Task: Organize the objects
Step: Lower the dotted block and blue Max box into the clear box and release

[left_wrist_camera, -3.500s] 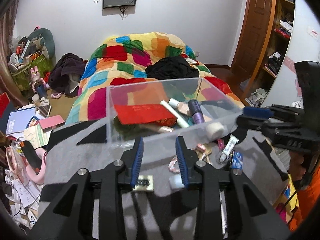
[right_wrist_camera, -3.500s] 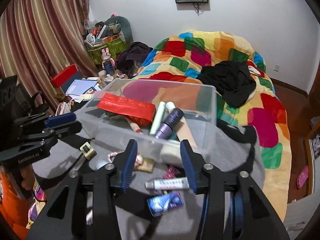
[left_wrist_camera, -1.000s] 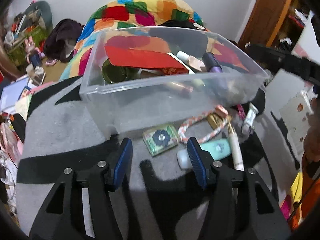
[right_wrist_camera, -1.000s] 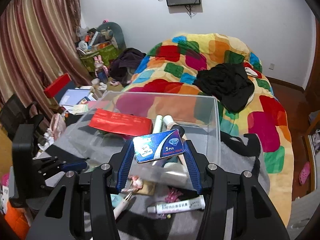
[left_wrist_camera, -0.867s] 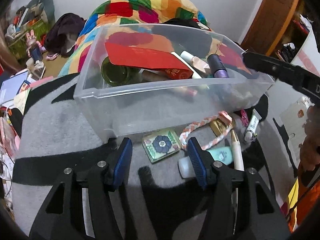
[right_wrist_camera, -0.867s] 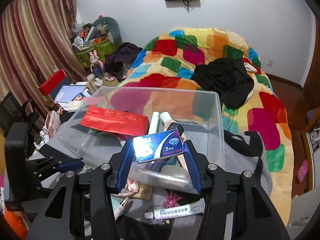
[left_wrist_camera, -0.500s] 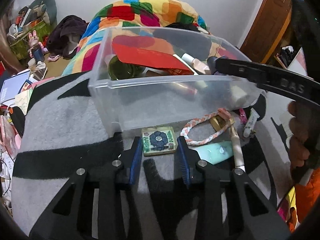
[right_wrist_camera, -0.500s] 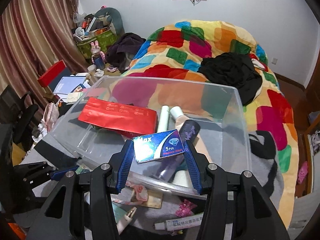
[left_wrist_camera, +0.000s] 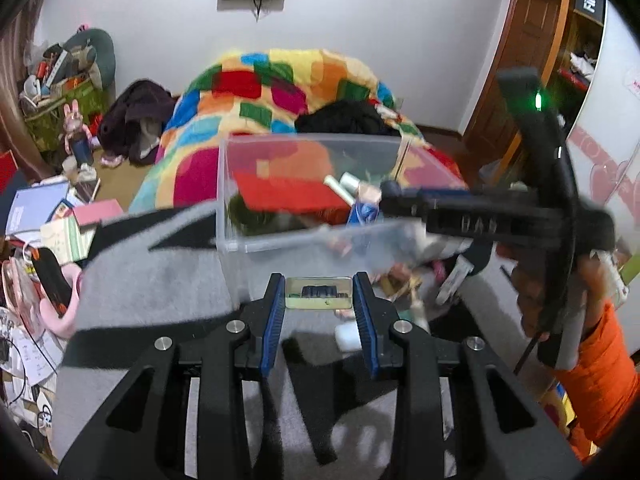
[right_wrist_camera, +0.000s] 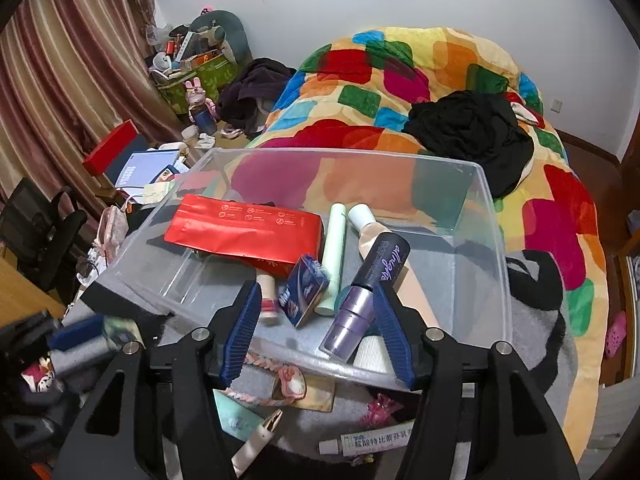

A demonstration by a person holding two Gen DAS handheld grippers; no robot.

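A clear plastic bin on a grey-and-black blanket anchors the scene; left of the bin, on the floor, lie books and papers; in front of the bin's near wall the left gripper has its blue pads clamped on a small green tin, which it holds clear of the blanket, its jaws having just closed on it. Inside the bin a red packet lies toward the left, with a pale green tube and a purple bottle to its right; over the bin's near edge the right gripper stands with its fingers apart, its jaws having just opened, and a small blue box sits tilted and blurred inside the bin, free of both pads. In front of the bin, a braided cord, a white tube with printed lettering and a pink wrapper lie on the blanket; right of the bin, a hand in an orange sleeve grips the right gripper's handle; behind the bin spreads a bright patchwork bedspread.
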